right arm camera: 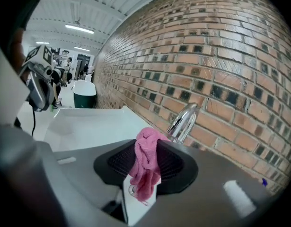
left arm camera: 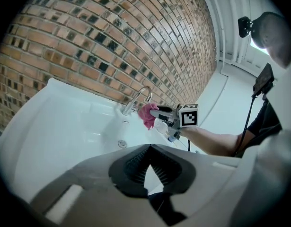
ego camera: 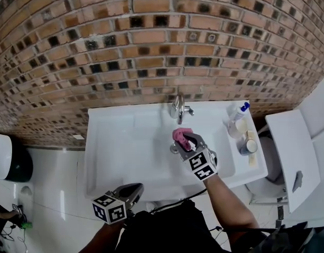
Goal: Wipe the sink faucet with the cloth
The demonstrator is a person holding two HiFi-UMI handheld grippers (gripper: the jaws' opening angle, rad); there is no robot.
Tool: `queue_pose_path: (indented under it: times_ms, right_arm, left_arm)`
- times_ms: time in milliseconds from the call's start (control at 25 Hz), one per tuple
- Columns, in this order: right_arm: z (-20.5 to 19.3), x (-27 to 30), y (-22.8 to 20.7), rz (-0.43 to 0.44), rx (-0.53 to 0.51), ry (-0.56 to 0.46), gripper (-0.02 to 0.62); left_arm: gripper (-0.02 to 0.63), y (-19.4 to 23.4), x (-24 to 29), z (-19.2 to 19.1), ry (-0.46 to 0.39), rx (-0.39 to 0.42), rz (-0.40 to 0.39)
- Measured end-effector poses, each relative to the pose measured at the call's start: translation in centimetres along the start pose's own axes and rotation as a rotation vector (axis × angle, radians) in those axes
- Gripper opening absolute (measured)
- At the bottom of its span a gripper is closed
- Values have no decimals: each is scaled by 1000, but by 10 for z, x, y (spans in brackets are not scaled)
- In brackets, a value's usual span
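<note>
A chrome faucet [ego camera: 177, 108] rises at the back of the white sink [ego camera: 114, 141] against the brick wall. My right gripper [ego camera: 184, 139] hangs over the basin just in front of the spout, shut on a pink cloth [ego camera: 180, 137]. In the right gripper view the cloth [right arm camera: 146, 167] is pinched between the pads with the faucet [right arm camera: 183, 121] close ahead, not touching. The left gripper view shows the cloth [left arm camera: 147, 114] beside the faucet [left arm camera: 136, 100]. My left gripper [ego camera: 134, 190] stays near the sink's front edge, jaws closed together on nothing [left arm camera: 146, 167].
A spray bottle [ego camera: 236, 114], a small jar [ego camera: 248, 146] and other items stand on the sink's right ledge. A drain [left arm camera: 121, 144] sits in the basin. A dark bin [ego camera: 14, 165] stands on the floor to the left, a white toilet cistern [ego camera: 291, 152] to the right.
</note>
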State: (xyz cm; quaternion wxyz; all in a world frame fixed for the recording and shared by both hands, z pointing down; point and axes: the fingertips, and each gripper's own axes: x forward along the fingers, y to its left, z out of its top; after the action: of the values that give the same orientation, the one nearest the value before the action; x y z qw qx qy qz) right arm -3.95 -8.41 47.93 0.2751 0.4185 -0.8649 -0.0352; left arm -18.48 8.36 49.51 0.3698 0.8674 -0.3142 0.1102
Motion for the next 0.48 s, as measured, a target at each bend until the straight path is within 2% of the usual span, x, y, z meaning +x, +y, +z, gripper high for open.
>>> queue_pose_path:
  times_ms: [80,160,360,400,480]
  right_arm:
    - [-7,-9,4,5,65,16,121]
    - [-15,-21,10,18,184,12,122]
    - [-29,-59,21,84,748,-98,124]
    - [-31,-68,24,89,819,-114,126]
    - [-31,-89,31,90,880,-131,127]
  left_arm:
    - [6,0,0,2,3,13,-16]
    - [6,1,0,4,-3,19,-28]
    - [6,14,5,9,-5,27,-49]
    - [6,14,7,9,0,29,-57]
    - [6,11,12,9,2,33,-75]
